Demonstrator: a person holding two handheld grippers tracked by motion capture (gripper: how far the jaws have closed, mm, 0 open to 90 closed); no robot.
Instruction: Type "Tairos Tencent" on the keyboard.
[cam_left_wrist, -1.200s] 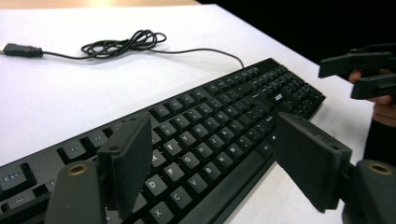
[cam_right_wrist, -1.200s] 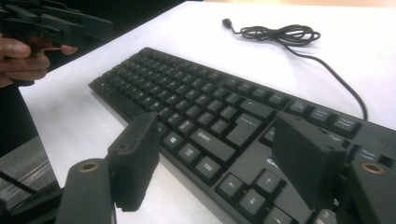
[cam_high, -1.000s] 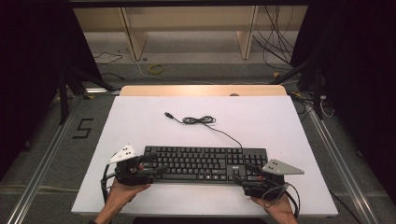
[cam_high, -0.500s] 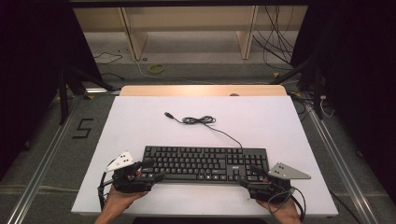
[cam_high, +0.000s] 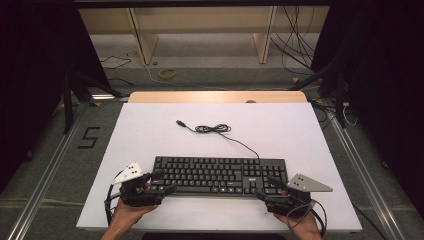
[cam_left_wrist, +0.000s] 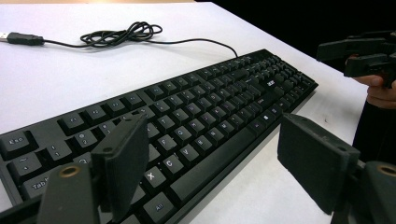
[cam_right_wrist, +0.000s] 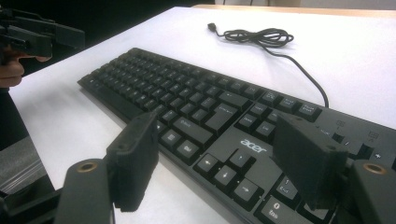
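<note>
Right gripper view, black keyboard (cam_right_wrist: 224, 116) marked "acer", right gripper (cam_right_wrist: 219, 172) fingers released, left gripper (cam_left_wrist: 215, 168) fingers released

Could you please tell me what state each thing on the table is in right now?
Keyboard: flat on the table, unheld.
Cable: partly coiled, plug lying loose, unplugged.
Left hand-held gripper: open, at the keyboard's left end.
Right hand-held gripper: open, at the keyboard's right end.

The black plastic keyboard (cam_high: 219, 175) looks matt with smooth keys; the white surface (cam_high: 280, 130) beneath is smooth and matt.
</note>
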